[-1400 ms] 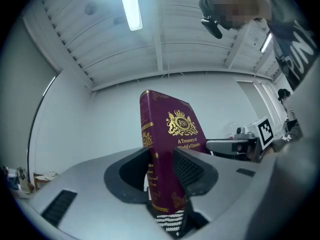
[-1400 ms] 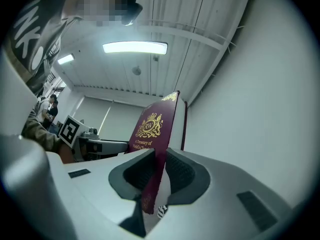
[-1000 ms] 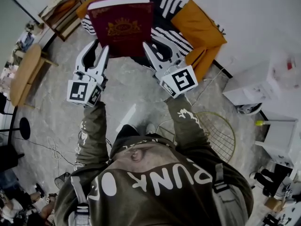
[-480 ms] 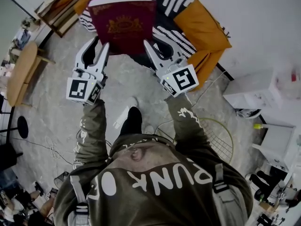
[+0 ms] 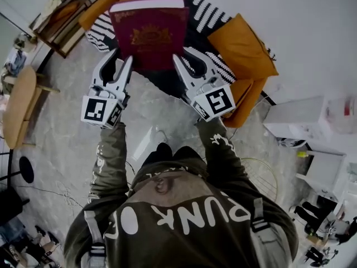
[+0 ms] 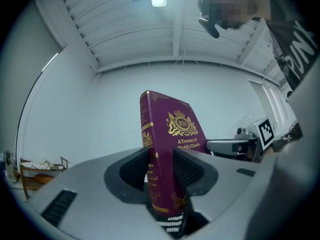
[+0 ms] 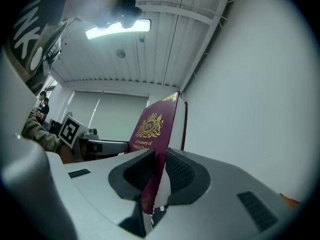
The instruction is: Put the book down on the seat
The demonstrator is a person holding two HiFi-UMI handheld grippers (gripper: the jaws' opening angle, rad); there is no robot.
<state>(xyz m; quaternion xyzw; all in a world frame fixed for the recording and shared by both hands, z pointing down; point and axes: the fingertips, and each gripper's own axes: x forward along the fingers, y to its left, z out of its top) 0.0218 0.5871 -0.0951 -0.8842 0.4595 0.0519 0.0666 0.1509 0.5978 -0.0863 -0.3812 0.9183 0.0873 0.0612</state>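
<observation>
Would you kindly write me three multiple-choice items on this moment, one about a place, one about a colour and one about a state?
1. Where is the book relative to the seat?
A. Lying flat on it
B. Held up off it by the left gripper and the right gripper
C. Leaning against its back

2. What colour is the book's cover?
A. Blue with silver print
B. Plain green
C. Maroon with gold print

3. How do the left gripper's jaws stand?
A. Wide apart and empty
B. Shut with nothing between them
C. Shut on the book at its spine edge

Answers:
1 B: the head view shows both grippers gripping the book's lower corners.
2 C: every view shows a maroon cover with a gold crest.
3 C: the left gripper view shows the pads pressing both covers beside the spine.
</observation>
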